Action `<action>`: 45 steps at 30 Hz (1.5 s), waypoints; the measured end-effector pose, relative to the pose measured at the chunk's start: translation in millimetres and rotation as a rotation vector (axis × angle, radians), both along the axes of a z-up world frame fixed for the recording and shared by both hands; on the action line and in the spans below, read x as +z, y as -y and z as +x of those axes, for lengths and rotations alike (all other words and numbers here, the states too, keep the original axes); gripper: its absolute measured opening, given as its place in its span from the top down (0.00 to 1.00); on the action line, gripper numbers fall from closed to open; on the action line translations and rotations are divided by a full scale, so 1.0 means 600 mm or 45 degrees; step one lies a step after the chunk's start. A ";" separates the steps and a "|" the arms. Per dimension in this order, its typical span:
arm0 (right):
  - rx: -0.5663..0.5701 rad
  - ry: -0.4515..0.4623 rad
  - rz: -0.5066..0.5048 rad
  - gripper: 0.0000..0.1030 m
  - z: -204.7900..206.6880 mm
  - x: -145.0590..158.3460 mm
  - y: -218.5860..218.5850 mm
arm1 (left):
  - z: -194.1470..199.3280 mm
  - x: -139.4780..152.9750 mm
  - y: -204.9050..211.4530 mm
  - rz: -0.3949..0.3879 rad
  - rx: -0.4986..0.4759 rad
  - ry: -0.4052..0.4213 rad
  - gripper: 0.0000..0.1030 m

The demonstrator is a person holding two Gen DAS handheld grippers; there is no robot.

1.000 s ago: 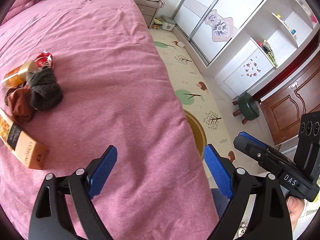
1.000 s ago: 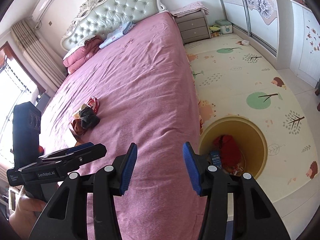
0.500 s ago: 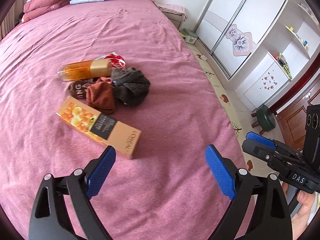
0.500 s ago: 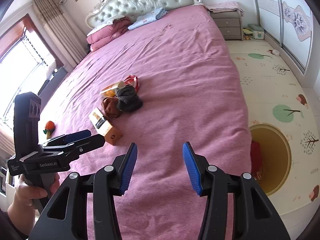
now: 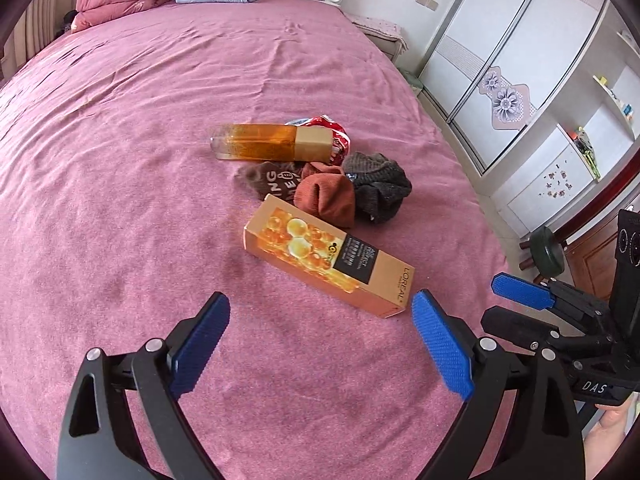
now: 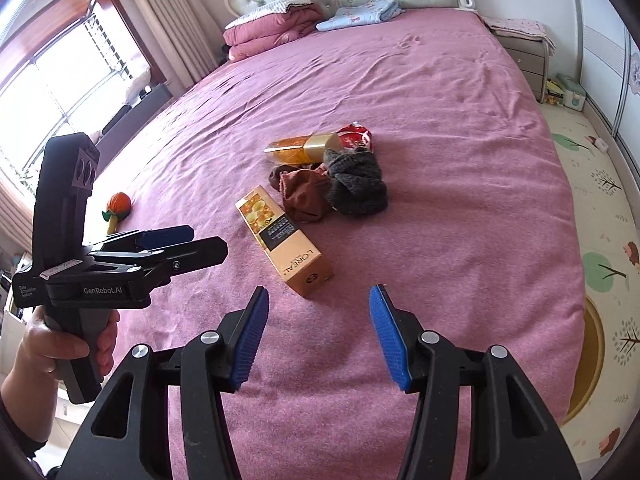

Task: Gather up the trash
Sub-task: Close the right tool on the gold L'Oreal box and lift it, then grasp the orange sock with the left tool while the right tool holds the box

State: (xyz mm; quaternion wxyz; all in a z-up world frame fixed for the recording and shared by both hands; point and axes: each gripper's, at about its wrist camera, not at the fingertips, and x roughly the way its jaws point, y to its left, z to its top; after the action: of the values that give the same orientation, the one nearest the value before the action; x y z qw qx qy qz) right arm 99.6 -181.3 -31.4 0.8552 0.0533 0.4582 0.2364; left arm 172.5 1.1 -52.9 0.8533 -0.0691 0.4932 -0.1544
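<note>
I have both grippers over the near part of the bed [image 5: 120, 140], which is covered with a pink sheet. My left gripper [image 5: 320, 344] has its blue fingers [image 5: 200, 344] spread wide, with nothing between them; they have just been opening. My right gripper [image 6: 318, 336] has its fingers [image 6: 252, 332] apart at a moderate gap, also empty, and they too have just widened a little.

The trash lies in a small cluster near the middle of the bed. Closest to me is an orange L'Oréal carton [image 5: 328, 260] lying flat, its near end just beyond the left gripper's right finger. Beyond it sit a rust-brown sock [image 5: 328, 200], a dark grey knitted sock [image 5: 380, 188] touching it on the right, and a brown sock with lettering [image 5: 272, 178] on the left. Behind the socks lies an amber glass bottle [image 5: 260, 142] with a gold cap, on its side, and a crumpled red wrapper [image 5: 336, 132] touches the cap end.

In the right wrist view, a small orange toy [image 6: 118, 204] lies well apart to the left on the sheet, and the rim of a yellow bin [image 6: 592, 360] shows on the patterned floor mat beside the bed.
</note>
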 end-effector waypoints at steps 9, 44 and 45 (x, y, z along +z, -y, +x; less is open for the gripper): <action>0.119 0.022 -0.126 0.49 0.037 -0.016 -0.079 | 0.031 -0.014 -0.042 0.019 -0.010 -0.020 0.10; 0.095 -0.022 -0.153 0.65 0.019 -0.040 -0.011 | 0.112 -0.048 0.031 -0.037 -0.086 -0.108 0.10; 0.074 -0.024 -0.149 0.65 0.017 -0.040 0.001 | 0.118 -0.051 0.036 -0.045 -0.074 -0.114 0.10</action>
State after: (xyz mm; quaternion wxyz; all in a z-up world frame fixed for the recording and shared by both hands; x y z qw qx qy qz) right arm 109.8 -181.7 -55.4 0.8453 -0.0080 0.4805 0.2334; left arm 243.2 -20.8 -83.6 0.8241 -0.0767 0.5300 -0.1846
